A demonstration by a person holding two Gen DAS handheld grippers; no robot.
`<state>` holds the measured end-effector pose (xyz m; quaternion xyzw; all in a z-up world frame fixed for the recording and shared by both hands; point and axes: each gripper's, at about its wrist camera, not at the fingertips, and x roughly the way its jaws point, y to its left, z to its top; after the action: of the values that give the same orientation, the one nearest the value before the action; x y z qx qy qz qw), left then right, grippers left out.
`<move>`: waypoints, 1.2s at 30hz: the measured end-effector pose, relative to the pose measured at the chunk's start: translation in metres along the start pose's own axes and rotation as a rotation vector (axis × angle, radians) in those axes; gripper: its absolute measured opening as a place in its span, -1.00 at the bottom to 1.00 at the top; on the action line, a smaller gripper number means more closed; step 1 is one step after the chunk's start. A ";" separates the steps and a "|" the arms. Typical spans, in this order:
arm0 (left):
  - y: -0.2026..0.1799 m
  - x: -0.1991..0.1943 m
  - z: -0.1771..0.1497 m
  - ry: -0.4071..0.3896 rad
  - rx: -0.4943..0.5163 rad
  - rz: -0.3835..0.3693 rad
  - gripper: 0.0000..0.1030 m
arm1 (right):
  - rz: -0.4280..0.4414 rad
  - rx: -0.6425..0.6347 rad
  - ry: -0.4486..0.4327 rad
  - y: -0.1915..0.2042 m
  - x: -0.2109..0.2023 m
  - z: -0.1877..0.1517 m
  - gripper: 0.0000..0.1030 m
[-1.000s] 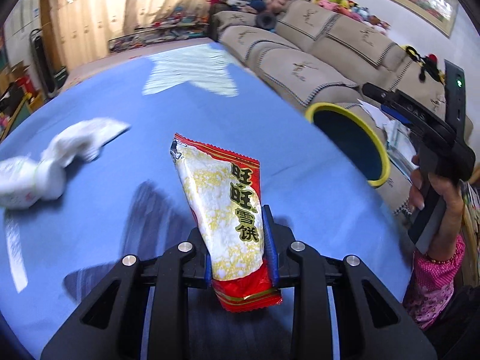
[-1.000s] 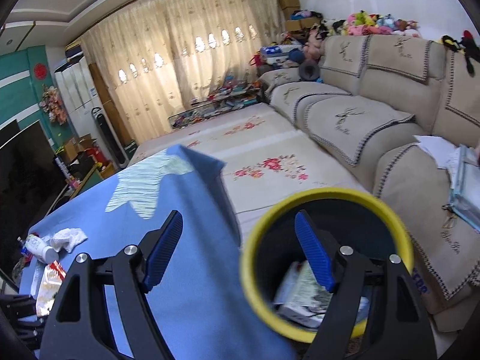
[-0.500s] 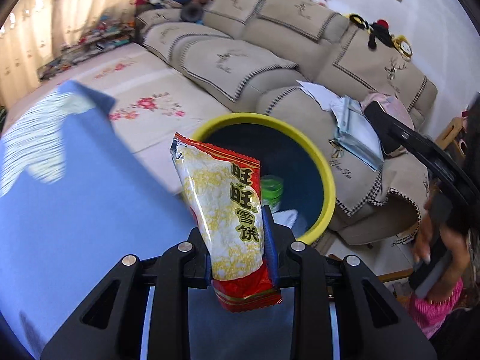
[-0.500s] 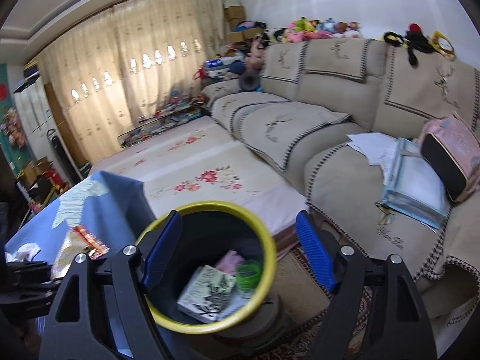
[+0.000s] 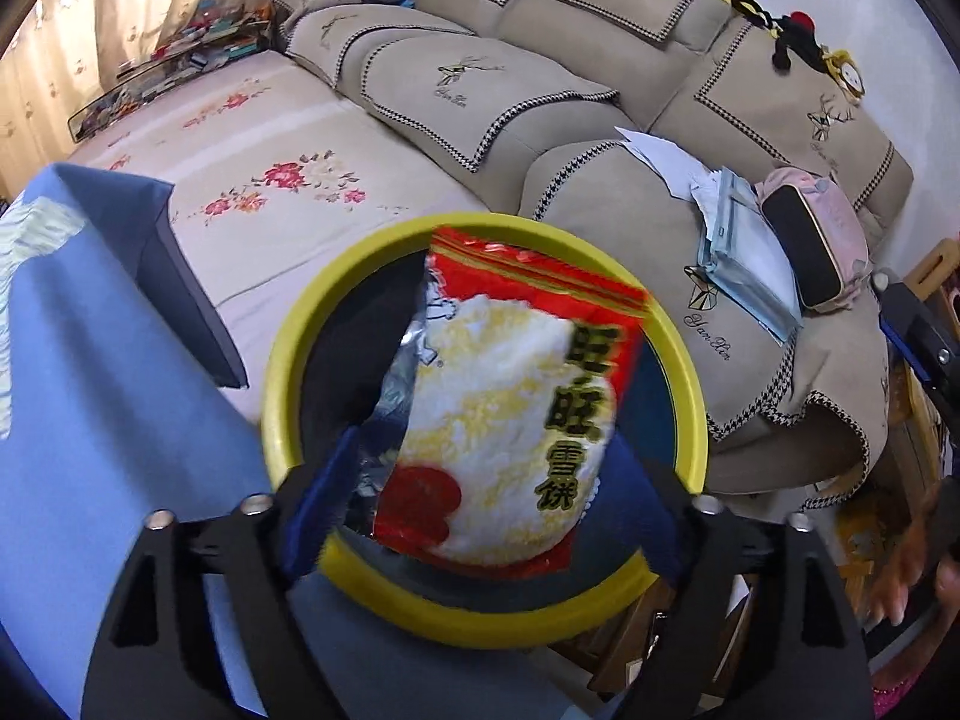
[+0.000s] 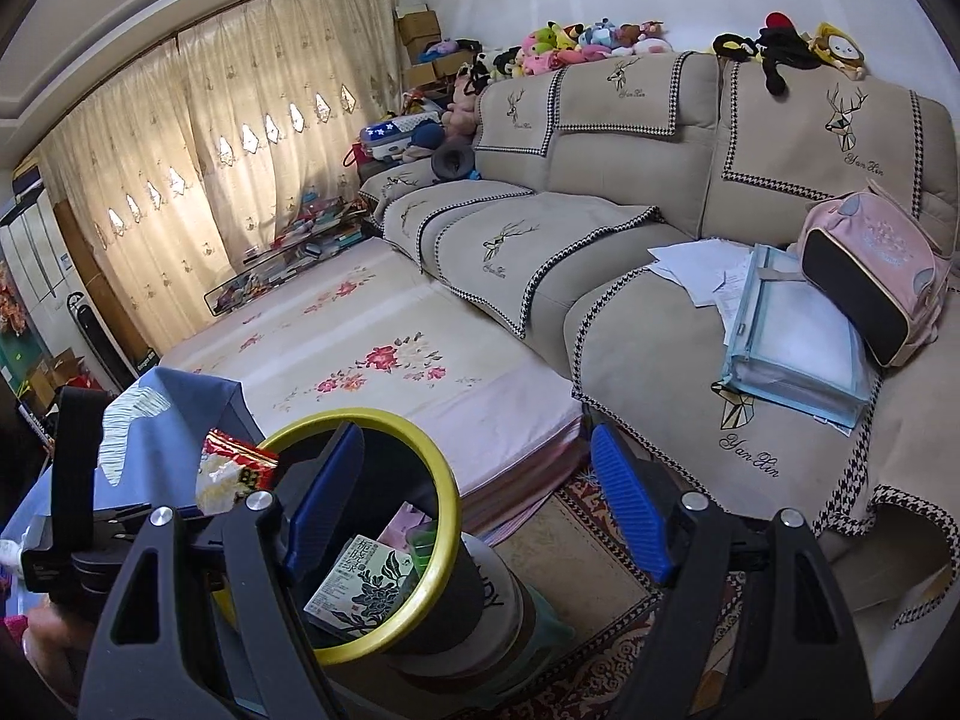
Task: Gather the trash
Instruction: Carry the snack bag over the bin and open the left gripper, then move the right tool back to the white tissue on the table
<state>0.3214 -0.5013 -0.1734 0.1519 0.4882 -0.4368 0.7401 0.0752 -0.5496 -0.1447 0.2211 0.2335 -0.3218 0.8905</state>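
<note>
Left wrist view shows the left tool (image 5: 480, 480) with its blue fingers wide apart, gripping nothing. The red and white snack bag (image 5: 510, 408) sits loose between them, right over the yellow-rimmed trash bin (image 5: 288, 360) beside the blue table (image 5: 90, 360). The right tool (image 6: 474, 504) is spread wide too, holding nothing.

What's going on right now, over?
Left gripper open, snack wrapper loose between its fingers over the yellow-rimmed bin. Right gripper open, empty. Nothing in the way.
</note>
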 end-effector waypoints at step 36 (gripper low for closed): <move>0.297 -0.321 -0.312 -0.578 -0.638 0.572 0.90 | 0.534 -0.380 0.168 0.319 0.001 -0.027 0.47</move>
<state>0.3277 0.0320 -0.1073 -0.0810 0.3117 -0.0704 0.9441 0.2846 -0.3136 -0.0889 0.1301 0.2955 -0.0084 0.9464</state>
